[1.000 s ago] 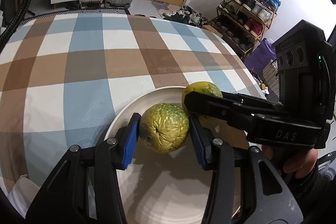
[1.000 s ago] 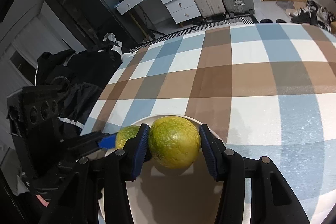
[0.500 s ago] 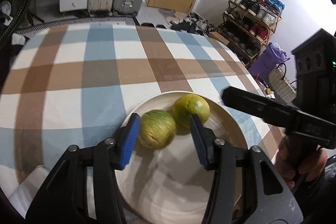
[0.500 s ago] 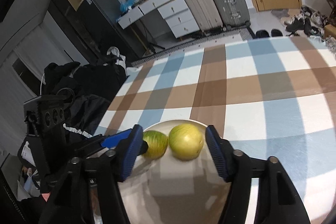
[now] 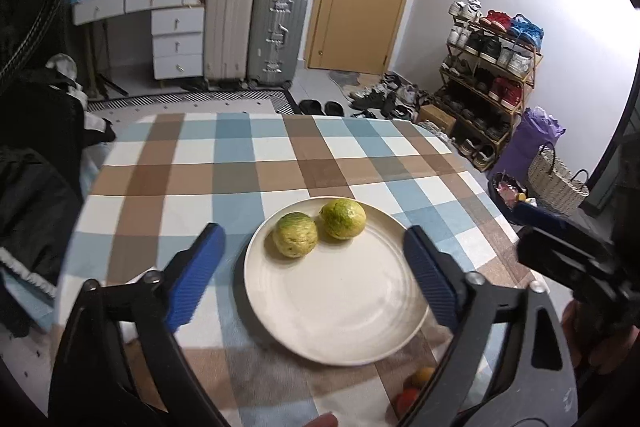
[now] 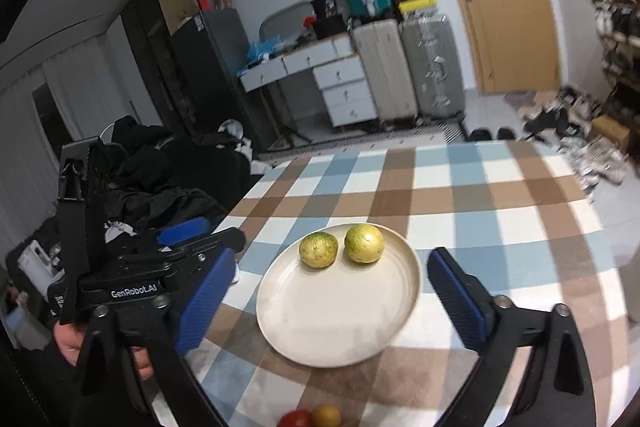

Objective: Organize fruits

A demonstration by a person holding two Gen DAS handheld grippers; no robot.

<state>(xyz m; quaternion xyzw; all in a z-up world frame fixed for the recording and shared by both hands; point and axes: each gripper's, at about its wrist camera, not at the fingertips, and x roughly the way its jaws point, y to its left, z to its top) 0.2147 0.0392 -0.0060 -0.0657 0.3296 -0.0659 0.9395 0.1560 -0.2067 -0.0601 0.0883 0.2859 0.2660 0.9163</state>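
Two yellow-green fruits lie side by side at the far edge of a white plate (image 5: 340, 327) (image 6: 332, 331) on the checked tablecloth: a wrinkled one (image 5: 295, 235) (image 6: 318, 249) on the left and a smoother one (image 5: 343, 219) (image 6: 364, 243) on the right. My left gripper (image 5: 312, 275) hangs above the near side of the plate, open wide and empty. My right gripper (image 6: 330, 291) is likewise open and empty, raised over the plate. Small red and orange fruits (image 5: 412, 389) (image 6: 312, 418) lie at the table's near edge.
The checked table (image 5: 240, 163) extends far beyond the plate. A person's hand (image 6: 72, 343) holds the left gripper body at left. Dark clothes lie left of the table; suitcases, drawers, a door and a shoe rack (image 5: 488, 83) stand behind.
Both grippers let go of their fruits, opened wide, and drew back and up from the plate. The two fruits now rest on the plate.
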